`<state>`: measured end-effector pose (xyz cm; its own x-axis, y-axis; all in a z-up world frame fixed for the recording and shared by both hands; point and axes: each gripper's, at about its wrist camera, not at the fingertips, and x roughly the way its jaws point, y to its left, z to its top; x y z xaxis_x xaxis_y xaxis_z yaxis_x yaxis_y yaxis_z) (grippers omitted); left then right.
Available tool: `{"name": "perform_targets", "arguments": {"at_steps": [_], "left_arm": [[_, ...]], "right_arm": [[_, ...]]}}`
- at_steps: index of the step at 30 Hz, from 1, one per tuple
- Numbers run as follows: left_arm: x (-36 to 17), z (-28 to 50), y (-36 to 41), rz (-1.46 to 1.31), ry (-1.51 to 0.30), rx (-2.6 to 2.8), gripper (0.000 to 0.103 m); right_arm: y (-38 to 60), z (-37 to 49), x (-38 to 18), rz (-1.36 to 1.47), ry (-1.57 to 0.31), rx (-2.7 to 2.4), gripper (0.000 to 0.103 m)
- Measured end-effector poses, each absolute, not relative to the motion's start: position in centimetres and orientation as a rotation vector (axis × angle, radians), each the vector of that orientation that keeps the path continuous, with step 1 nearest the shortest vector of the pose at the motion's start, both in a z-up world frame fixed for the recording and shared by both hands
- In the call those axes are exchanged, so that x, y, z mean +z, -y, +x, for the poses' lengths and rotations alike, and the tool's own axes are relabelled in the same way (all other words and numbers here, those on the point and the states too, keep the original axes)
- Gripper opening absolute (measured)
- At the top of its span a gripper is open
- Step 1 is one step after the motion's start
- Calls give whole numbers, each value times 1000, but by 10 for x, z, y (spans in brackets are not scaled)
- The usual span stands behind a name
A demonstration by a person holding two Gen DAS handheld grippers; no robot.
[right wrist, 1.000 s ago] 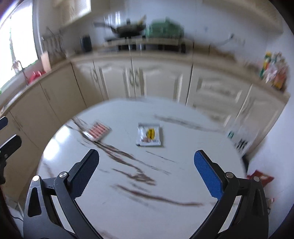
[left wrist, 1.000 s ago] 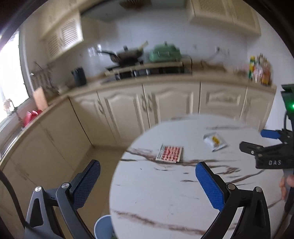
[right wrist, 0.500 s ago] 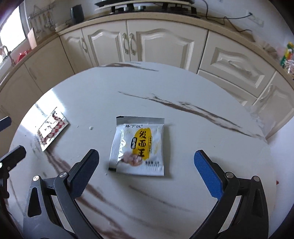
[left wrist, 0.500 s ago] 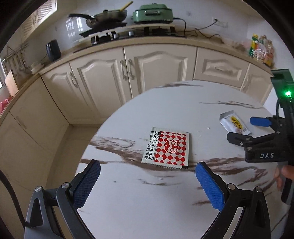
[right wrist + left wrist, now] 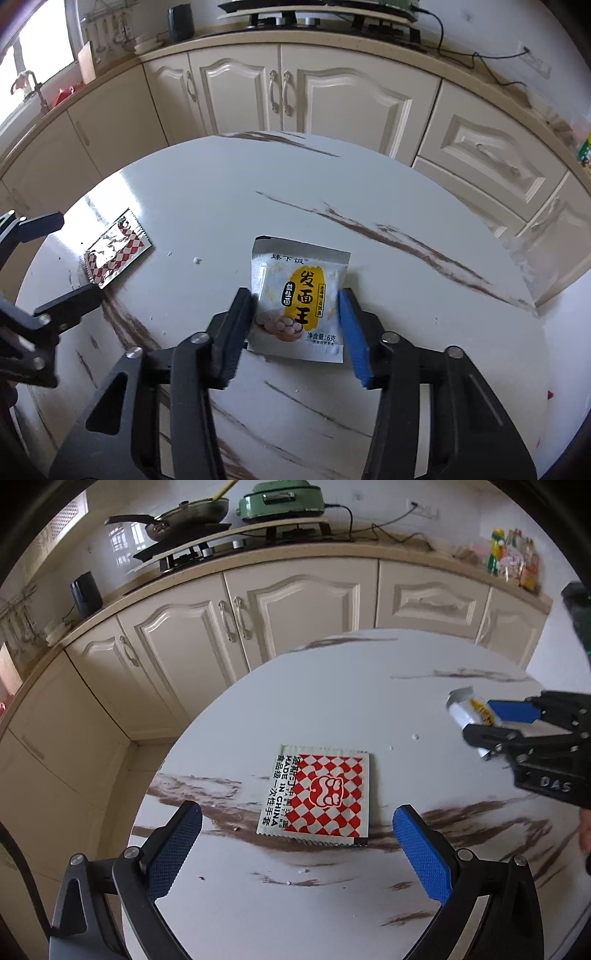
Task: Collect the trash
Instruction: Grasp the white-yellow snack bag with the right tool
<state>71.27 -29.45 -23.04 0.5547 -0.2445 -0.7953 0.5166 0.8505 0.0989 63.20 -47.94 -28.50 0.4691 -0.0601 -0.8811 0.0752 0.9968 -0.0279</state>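
The round marble table [image 5: 332, 686] lay mostly bare, its far edge facing the cabinets [image 5: 295, 605]. The left gripper [image 5: 295, 834] hovered with fingers wide apart just short of the red-checked packet [image 5: 325, 794] near the table's middle. The right gripper [image 5: 295, 317] had just been closing, its fingers pressing both sides of the yellow-labelled sachet [image 5: 299, 299], whose edges buckled upward.

A home kitchen is shown by cream cabinets [image 5: 295, 613], a gas hob [image 5: 192, 552] bearing a pan [image 5: 184, 515], and a round marble table [image 5: 369, 184].
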Motion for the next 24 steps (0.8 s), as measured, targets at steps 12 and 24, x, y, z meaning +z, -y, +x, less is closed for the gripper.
{"name": "perform_targets", "arguments": {"at_steps": [12, 24], "left_arm": [[-246, 728, 302, 332, -907, -476, 102], [-249, 737, 305, 285, -924, -568, 52]], "right_arm": [[470, 622, -284, 17, -1069, -29, 38], [448, 619, -285, 58, -1058, 36, 38]]}}
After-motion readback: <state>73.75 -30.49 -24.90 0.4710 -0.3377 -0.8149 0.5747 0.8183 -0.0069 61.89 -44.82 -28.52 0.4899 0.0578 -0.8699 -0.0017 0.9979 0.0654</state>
